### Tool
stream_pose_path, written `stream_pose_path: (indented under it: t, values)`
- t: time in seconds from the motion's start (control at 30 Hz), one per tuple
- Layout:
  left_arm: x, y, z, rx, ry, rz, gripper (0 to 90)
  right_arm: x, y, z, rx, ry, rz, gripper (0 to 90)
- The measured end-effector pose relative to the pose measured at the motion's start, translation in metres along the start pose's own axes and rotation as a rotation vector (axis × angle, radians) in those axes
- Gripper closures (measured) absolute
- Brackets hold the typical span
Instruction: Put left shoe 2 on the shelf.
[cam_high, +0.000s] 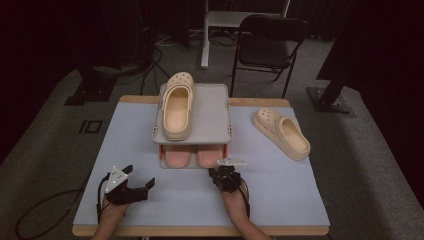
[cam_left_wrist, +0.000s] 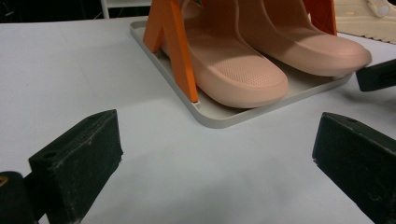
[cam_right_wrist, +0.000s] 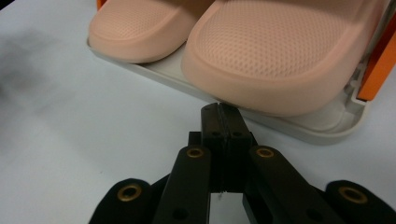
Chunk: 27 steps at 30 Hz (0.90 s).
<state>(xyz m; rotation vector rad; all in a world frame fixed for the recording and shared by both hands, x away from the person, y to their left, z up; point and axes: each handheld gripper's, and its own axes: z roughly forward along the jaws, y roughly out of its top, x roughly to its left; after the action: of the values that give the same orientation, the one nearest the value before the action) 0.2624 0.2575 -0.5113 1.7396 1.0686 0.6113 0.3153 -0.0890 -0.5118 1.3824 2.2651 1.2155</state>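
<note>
At lower centre of the high view, right hand-held gripper (cam_high: 220, 172), jaws together, should part before reaching the pink slipper (cam_right_wrist: 285, 51); left hand-held gripper (cam_high: 141, 179) stands apart.

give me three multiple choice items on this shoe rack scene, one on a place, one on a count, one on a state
1. Where is the loose cream clog?
A. on the table right of the rack
B. on the chair
C. on the rack's lower tray

2. How many pink slippers are on the rack's lower tray?
A. one
B. two
C. four

3. How do the right gripper jaws stand?
A. wide open
B. shut on a slipper
C. shut with nothing between them

Answers: 1 A, the high view shows it lying on the table beside the rack. 2 B, two pink toes sit side by side. 3 C, the jaws meet just short of the tray.
</note>
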Motion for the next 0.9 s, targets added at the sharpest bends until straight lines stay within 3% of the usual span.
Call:
stream_pose_path:
  t: [0.2,0.53,0.77,0.9]
  values:
    - [0.001,0.0,0.0,0.0,0.0,0.001,1.5,0.0,-0.004,0.006,0.034,0.018,0.006,86.8]
    - [0.0,0.0,-0.001,-0.001,0.003,0.003,1.5,0.003,-0.006,-0.019,-0.018,0.03,-0.037,72.8]
    - [0.0,0.0,0.0,0.003,0.005,0.003,1.5,-0.009,-0.008,-0.039,-0.059,0.028,-0.045,53.7]
    - [-0.001,0.0,0.0,0.002,0.005,0.001,1.5,-0.014,-0.009,-0.044,-0.07,0.02,-0.046,50.4]
